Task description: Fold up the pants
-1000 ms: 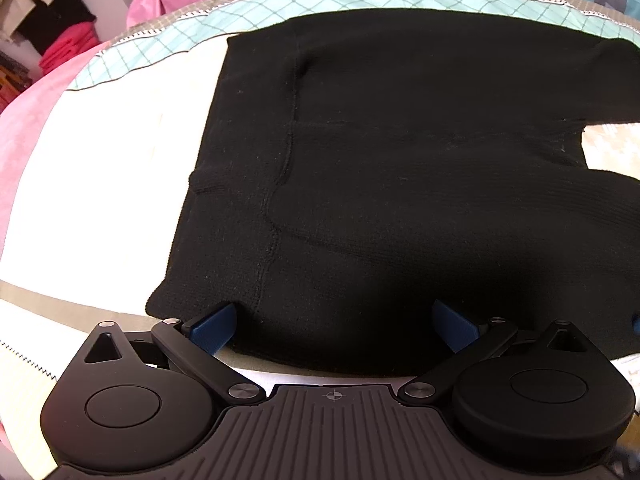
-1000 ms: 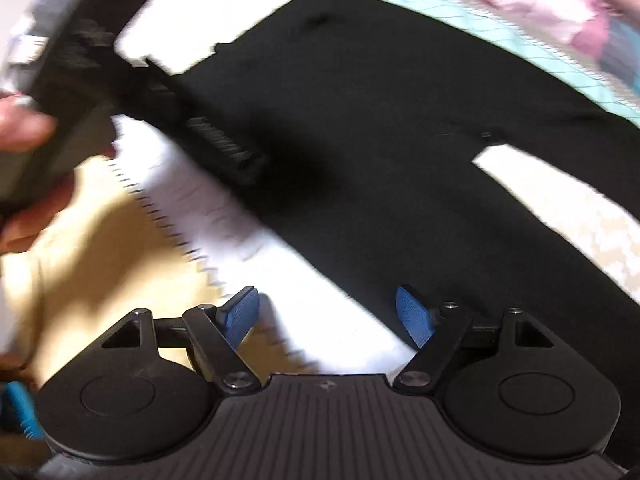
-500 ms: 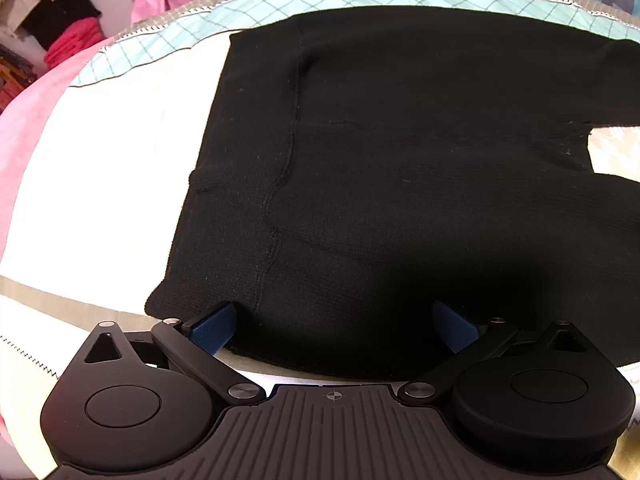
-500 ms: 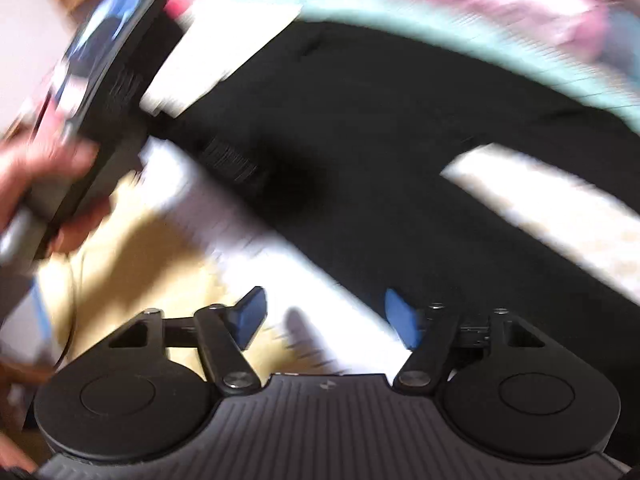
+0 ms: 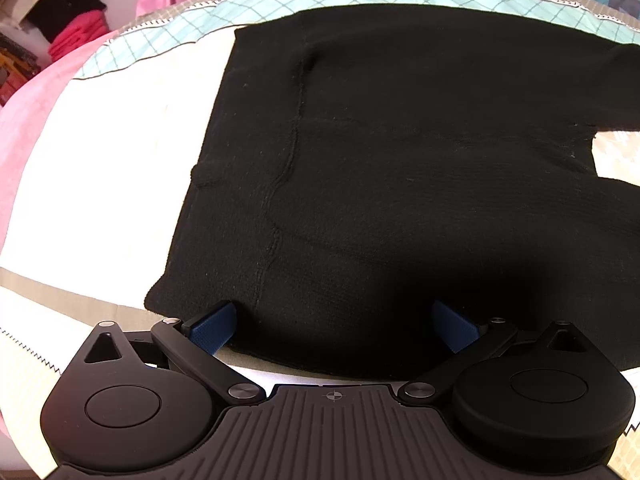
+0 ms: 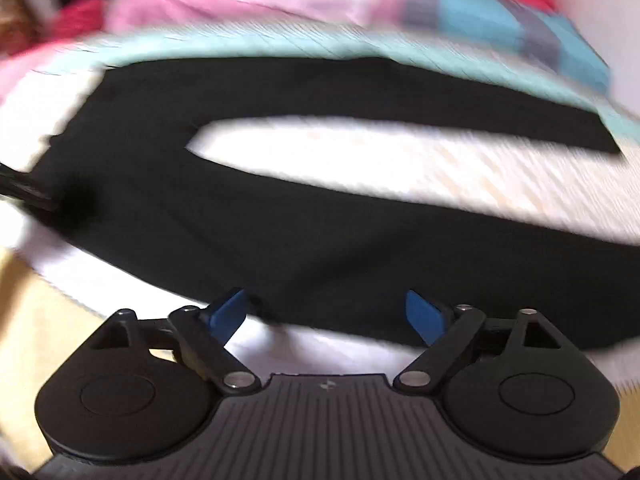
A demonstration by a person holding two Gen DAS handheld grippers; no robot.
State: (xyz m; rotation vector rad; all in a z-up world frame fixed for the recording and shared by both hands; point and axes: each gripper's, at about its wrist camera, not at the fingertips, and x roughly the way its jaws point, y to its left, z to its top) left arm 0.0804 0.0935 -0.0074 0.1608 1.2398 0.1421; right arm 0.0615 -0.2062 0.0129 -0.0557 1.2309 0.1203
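Left wrist view shows the bedspread (image 5: pixel 100 152), white with a teal checked band at its far side, spreading out ahead of the tongs. On it the black pants (image 5: pixel 400 184) lie flat, waist end nearest. The left tongs (image 5: pixel 334 322) point steeply down at the near hem of the waist, blue pads (image 5: pixel 212 326) spread wide with the cloth edge lying between them but not pinched; their pose matches the earlier pictures, and the pants have not shifted.

Right wrist view is smeared with motion. Here the two legs of the pants (image 6: pixel 320 240) run off ahead and to the right, a strip of white bedspread (image 6: pixel 360 152) between them. The right tongs (image 6: pixel 326 314) also tilt steeply down over the near leg's edge, jaws opening, nothing clamped. A second ago they hovered beside the waist with the other tool and a hand in sight; now only a dark sliver shows at far left.
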